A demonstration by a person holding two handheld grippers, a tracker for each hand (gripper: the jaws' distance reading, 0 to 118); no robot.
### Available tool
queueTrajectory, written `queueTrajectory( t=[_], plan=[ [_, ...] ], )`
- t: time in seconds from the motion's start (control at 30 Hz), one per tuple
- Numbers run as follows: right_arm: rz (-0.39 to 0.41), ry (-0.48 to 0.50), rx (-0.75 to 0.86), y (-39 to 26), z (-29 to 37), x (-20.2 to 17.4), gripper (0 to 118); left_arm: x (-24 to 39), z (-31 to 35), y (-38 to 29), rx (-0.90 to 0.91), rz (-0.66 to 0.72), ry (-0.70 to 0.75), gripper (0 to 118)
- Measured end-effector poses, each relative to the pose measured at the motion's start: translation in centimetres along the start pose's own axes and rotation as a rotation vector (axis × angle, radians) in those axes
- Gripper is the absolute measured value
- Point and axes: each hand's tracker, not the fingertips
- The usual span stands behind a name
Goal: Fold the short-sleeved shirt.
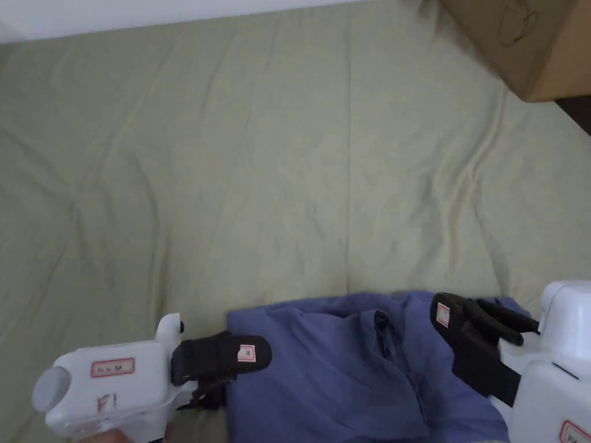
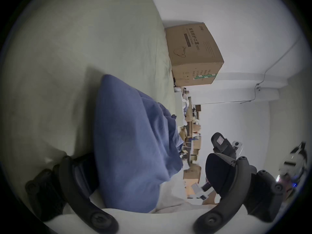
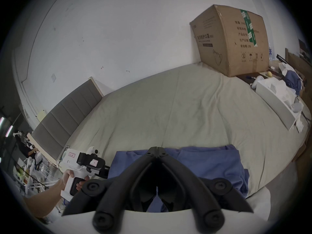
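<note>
Presently: bed (image 1: 288,144), wide and bare, serving as folding surface. Box (image 1: 531,46), far corner. Shirt (image 1: 346,369), bunched at near edge, probably mid-fold. Left gripper (image 2: 135,183), jaws spread around shirt's edge. Right gripper (image 3: 156,149), jaws pressed together, empty, above shirt.

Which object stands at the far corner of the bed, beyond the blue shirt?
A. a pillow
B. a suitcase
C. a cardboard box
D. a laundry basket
C: a brown cardboard box stands at the far corner of the bed, well beyond the blue shirt.
</note>
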Motion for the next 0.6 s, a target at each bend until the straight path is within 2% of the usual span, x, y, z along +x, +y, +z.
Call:
queueTrajectory(
  t=[0.03,0.07,0.13,0.17,0.2,0.23,0.43,0.6],
  plan=[
    [0.022,-0.019,0.026,0.1,0.2,-0.4,0,0.4,-0.3,0.5,-0.009,0.015,0.039,24],
    [0.032,-0.051,0.061,0.1,0.5,-0.6,0,0.9,-0.4,0.7,-0.006,0.011,0.095,4],
    [0.028,-0.073,0.124,0.2,1.3,-1.1,0,1.1,-1.7,0.9,0.030,-0.045,0.406,4],
    [0.032,-0.081,0.153,0.2,1.6,-1.3,0,0.3,-1.9,1.0,0.007,-0.027,0.440,4],
    [0.058,-0.103,0.180,0.3,1.9,-1.6,0,0.0,-1.4,1.0,0.017,0.024,0.242,4],
    [0.086,-0.125,0.206,0.4,2.2,-2.0,0,0.1,-0.8,0.8,0.052,0.077,0.212,4],
    [0.127,-0.181,0.295,0.9,4.0,-2.8,0,2.7,3.7,-0.2,0.151,0.009,0.241,4],
    [0.126,-0.180,0.289,1.2,5.1,-2.7,0,4.8,11.3,-0.6,0.237,-0.040,0.364,4]
  ],
)
